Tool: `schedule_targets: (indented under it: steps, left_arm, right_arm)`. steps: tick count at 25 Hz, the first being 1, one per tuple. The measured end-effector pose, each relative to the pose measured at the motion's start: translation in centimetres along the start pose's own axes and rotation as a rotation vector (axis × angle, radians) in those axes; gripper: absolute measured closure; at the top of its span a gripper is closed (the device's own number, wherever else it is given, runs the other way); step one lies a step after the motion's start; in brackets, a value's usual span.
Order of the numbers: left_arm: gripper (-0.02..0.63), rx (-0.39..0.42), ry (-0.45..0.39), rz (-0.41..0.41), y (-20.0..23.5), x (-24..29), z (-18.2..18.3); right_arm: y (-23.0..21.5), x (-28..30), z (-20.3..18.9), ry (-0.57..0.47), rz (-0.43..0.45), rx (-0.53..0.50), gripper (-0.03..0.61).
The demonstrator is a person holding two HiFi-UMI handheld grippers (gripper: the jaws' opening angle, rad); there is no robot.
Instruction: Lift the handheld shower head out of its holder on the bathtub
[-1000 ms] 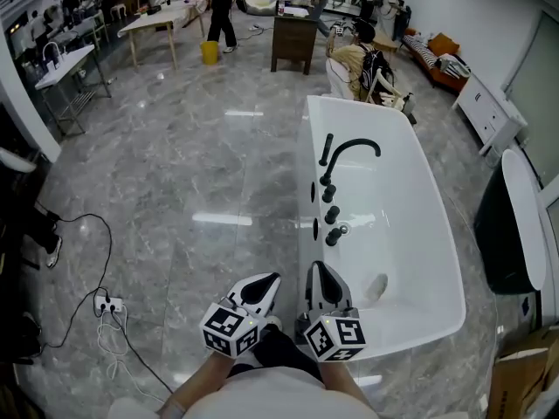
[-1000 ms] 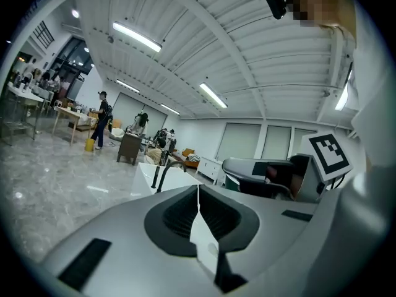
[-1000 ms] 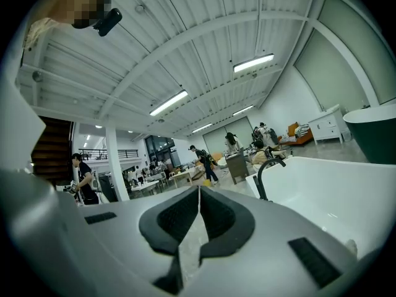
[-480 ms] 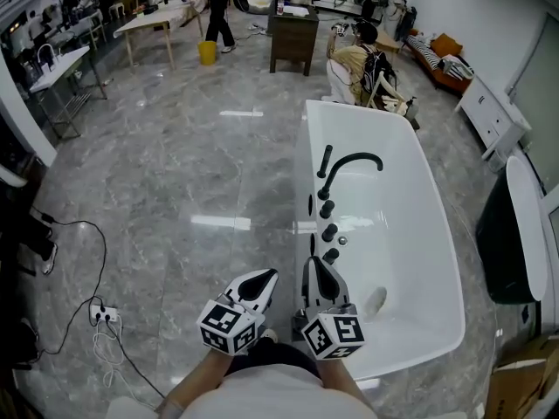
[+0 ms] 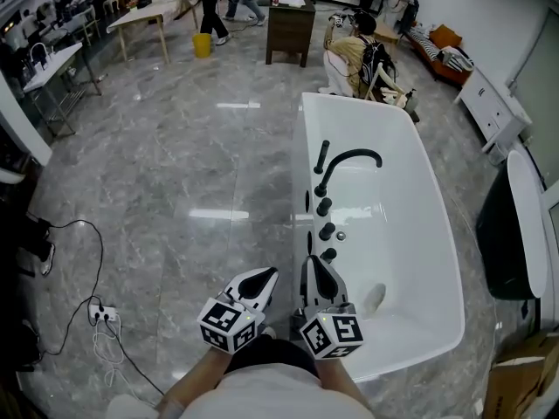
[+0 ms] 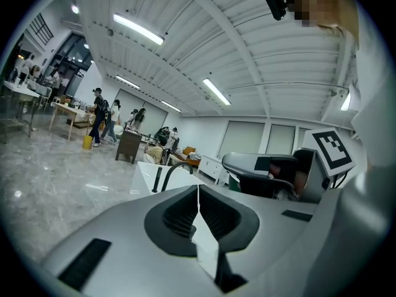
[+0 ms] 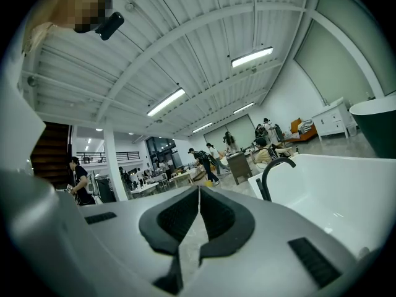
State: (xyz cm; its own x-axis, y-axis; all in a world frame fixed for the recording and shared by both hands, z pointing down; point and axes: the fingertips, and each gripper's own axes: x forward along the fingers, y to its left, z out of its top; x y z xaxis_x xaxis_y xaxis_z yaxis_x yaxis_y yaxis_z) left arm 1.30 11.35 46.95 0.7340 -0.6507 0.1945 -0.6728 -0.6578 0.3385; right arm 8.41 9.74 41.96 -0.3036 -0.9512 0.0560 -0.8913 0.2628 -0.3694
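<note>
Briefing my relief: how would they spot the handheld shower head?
Find the white bathtub at right. Black fittings line its left rim; the shower head is the straight, slim wand at the row's far end, beside the arched spout, unlike the stubby knobs nearer you.

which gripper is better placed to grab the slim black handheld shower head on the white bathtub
Right, probably: the right gripper is at the rim of the white bathtub, in line with the slim black handheld shower head; the left gripper is over the floor. Both are shut.

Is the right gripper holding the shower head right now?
No, the right gripper is shut and empty, well short of the shower head standing on the bathtub rim.
</note>
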Motion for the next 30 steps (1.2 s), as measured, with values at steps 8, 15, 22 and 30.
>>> schedule_targets:
  steps: [8, 15, 22, 30]
  left_arm:
    - [0.600, -0.010, -0.002, -0.018, 1.7, 1.9, 0.7]
    - [0.600, 0.002, 0.007, -0.066, 5.0, 6.6, 3.0]
    - [0.600, 0.003, 0.024, -0.105, 9.9, 12.3, 5.9]
    - [0.600, 0.000, 0.051, -0.141, 14.9, 17.8, 9.6]
  right_arm:
    - [-1.7, 1.9, 0.4, -0.029, -0.057, 0.009, 0.560]
    - [-4.3, 6.9, 1.9, -0.062, -0.109, 0.009, 0.560]
    - [-6.8, 14.0, 2.9, -0.078, -0.143, 0.001, 0.560]
    - [-8.8, 21.9, 4.4, -0.072, -0.174, 0.006, 0.560]
